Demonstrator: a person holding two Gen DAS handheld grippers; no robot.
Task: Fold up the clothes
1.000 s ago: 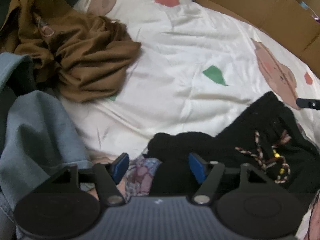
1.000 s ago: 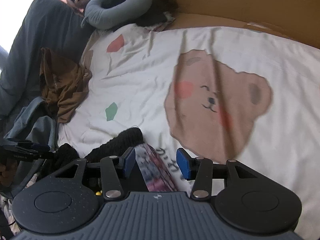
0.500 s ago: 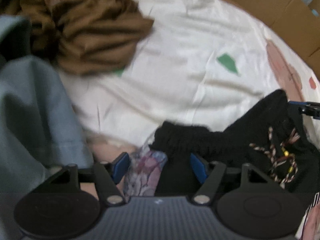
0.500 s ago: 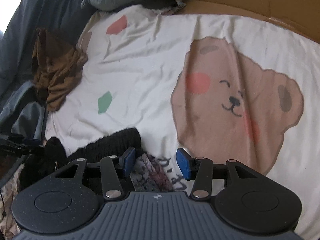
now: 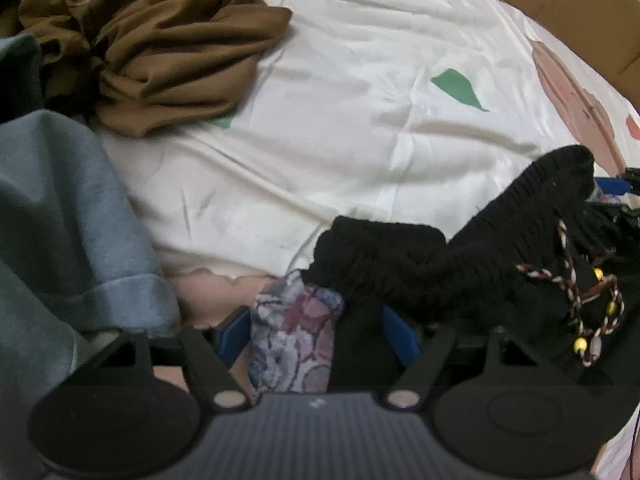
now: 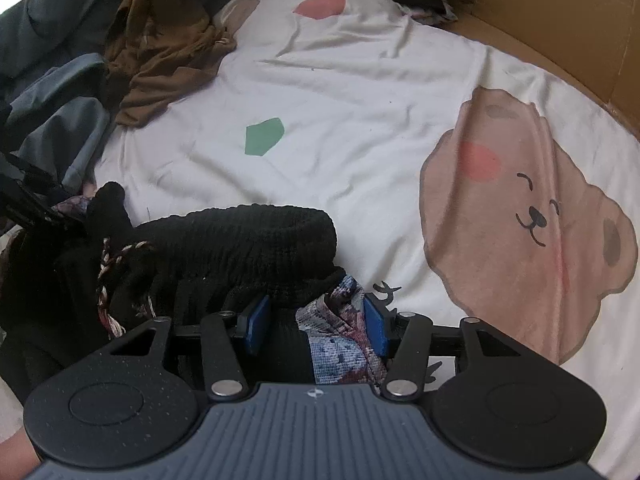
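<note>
Left wrist view: my left tool (image 5: 316,330) is opening around the black skirt (image 5: 400,264) on the bed (image 5: 360,100); I should let go slowly. Right wrist view: my right tool (image 6: 316,322) is opening too, cloth between; lay it flat.

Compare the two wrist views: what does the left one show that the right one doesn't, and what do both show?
Only the left wrist view shows the yellow beads on the braided cord and the blue-grey garment's cuffed hem.

Only the right wrist view shows the whole bear print and the pink patch.

Both show the black knit garment with floral fabric, the brown garment, the white sheet, its green patch and cardboard.
</note>
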